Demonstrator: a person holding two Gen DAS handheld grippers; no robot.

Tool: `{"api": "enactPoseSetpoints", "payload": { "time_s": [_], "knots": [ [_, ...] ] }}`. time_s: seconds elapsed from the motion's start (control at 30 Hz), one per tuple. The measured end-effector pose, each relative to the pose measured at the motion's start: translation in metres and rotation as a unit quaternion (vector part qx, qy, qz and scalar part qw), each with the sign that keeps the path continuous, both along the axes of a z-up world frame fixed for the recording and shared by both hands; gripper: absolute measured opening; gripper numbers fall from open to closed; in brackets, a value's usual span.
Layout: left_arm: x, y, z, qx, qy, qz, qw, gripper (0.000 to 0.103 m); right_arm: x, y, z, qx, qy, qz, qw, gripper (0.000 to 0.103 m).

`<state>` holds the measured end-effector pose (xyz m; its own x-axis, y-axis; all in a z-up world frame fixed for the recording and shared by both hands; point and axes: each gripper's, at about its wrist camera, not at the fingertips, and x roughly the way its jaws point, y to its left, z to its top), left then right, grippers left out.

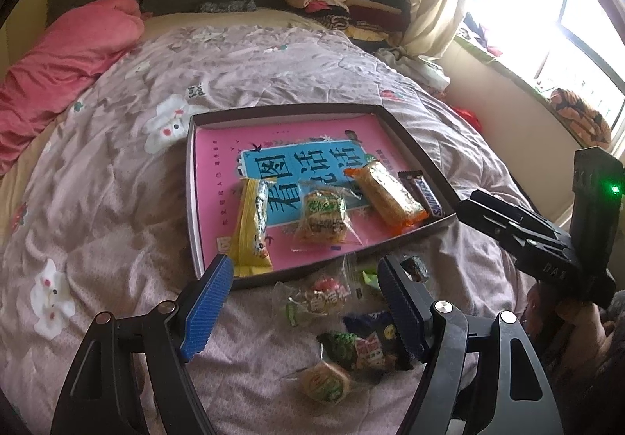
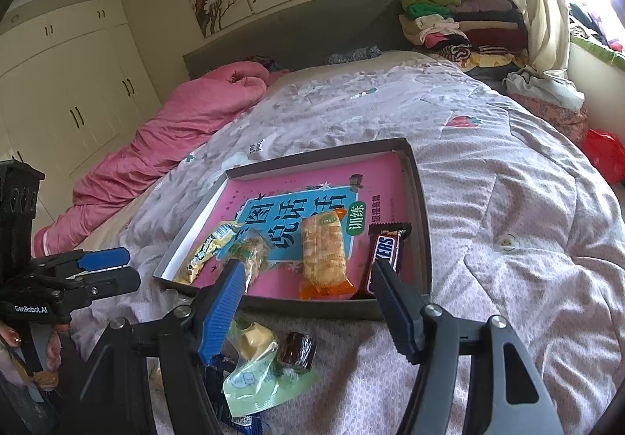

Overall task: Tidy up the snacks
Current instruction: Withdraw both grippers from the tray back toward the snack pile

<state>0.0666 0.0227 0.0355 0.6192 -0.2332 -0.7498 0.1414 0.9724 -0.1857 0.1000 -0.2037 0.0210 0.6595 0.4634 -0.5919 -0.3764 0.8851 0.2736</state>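
Nearest us, both jaws stand about half open and empty: our left gripper hangs over the loose snacks piled on the quilt, and our right gripper hangs over a pale green packet and a dark candy. Just beyond, the tray holds four snacks in a row, Snickers bar at the right end. Next pick, we judge: drop straight down on one wrapper, pinch its middle, then set it in bare tray space behind the row.

Black frames with silver round screws on left gripper and right gripper. Blue ribbed pads on fingers. White "GenRobot.AI" marking, small green light, painted nails.
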Motion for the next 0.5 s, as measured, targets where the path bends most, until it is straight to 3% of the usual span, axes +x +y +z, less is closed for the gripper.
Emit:
{"api": "enactPoseSetpoints", "payload": {
  "time_s": [0.5],
  "knots": [
    [-0.015,-0.003,-0.017,0.006,0.026,-0.012,0.9996,0.078,-0.011,0.004,-0.002,-0.007,0.005,0.012,1.0,0.067]
  ]
}}
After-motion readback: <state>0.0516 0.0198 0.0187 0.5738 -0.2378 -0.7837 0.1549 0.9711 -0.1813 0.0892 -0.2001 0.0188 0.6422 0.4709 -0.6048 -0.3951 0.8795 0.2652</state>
